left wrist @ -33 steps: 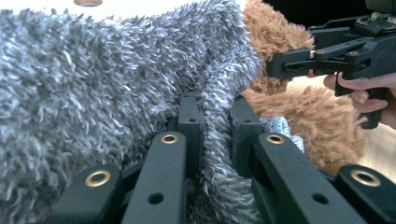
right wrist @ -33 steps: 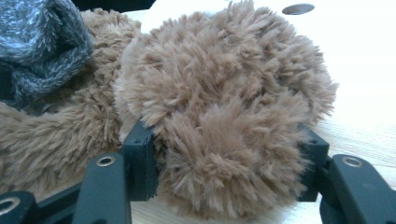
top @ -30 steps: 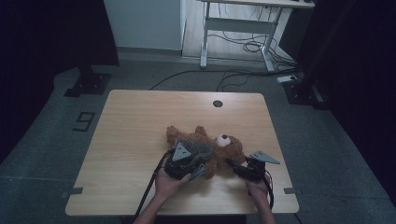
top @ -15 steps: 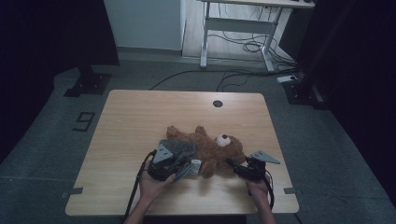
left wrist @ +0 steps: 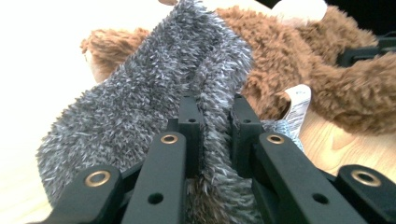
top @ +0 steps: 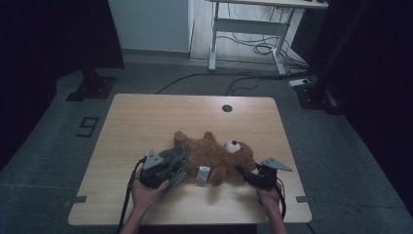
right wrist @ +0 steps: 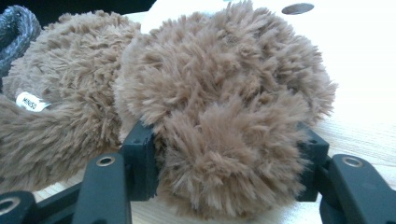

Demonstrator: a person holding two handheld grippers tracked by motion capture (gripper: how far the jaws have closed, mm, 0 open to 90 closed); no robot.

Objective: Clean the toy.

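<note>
- High view: our left tongs (top: 179,168) pinch tight on the fuzzy grey sock (top: 173,156), right beside the teddy bear (top: 214,156).
- Our right tongs (top: 242,171) squeeze the bear's furry head, half open.

The teddy bear (right wrist: 219,107) is brown plush, its pile long, shaggy and matt. The grey sock (left wrist: 154,107) is a fuzzy knit with bristly, white-tipped fibres, rougher in look than the bear's fur. A sewn-in label (left wrist: 297,109) on the bear seems to be thin printed fabric, though it could be paper. The left gripper (left wrist: 212,126) and right gripper (right wrist: 226,163) have jaws of matt black plastic set with small brassy metal eyelets. The tabletop (top: 146,122) is pale wood-grain, smooth, with a faint sheen.
</note>
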